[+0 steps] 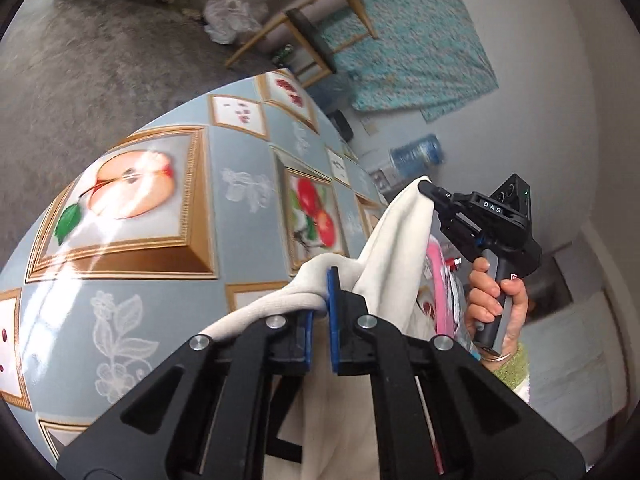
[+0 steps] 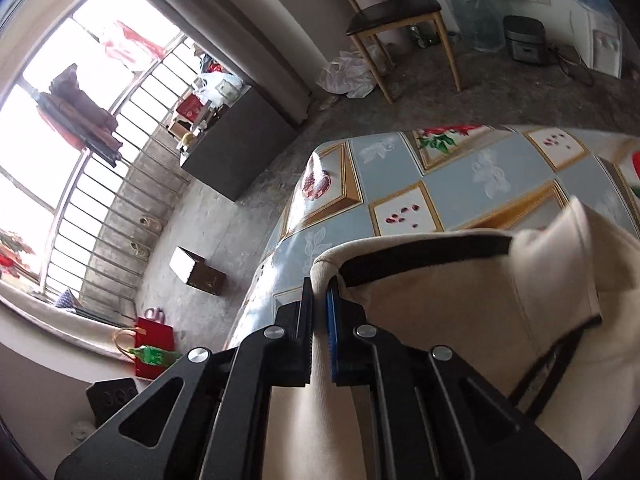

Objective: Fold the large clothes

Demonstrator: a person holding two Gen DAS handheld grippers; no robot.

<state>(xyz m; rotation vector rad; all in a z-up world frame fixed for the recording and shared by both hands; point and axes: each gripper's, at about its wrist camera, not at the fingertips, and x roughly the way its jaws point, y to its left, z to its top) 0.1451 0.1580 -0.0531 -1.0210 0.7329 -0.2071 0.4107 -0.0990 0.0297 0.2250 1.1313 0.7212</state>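
Cream garment (image 1: 400,236) lifted above the counter (image 1: 240,152): my left claw (image 1: 320,300) pinches one edge, my right claw (image 1: 428,190) another.

Left hand-held gripper (image 1: 320,300) clamped tight, right hand-held gripper (image 2: 320,304) clamped tight, right hand (image 1: 496,304) gripping its handle

One cream garment (image 1: 400,236) hangs between two tongs, the left tongs (image 1: 320,296) and the right tongs (image 1: 426,188) (both pinching cloth). One table (image 1: 248,152) sits beneath, with one wooden chair (image 2: 396,20) far off, one red bag (image 2: 154,344) near the window, and one hand (image 1: 496,300).
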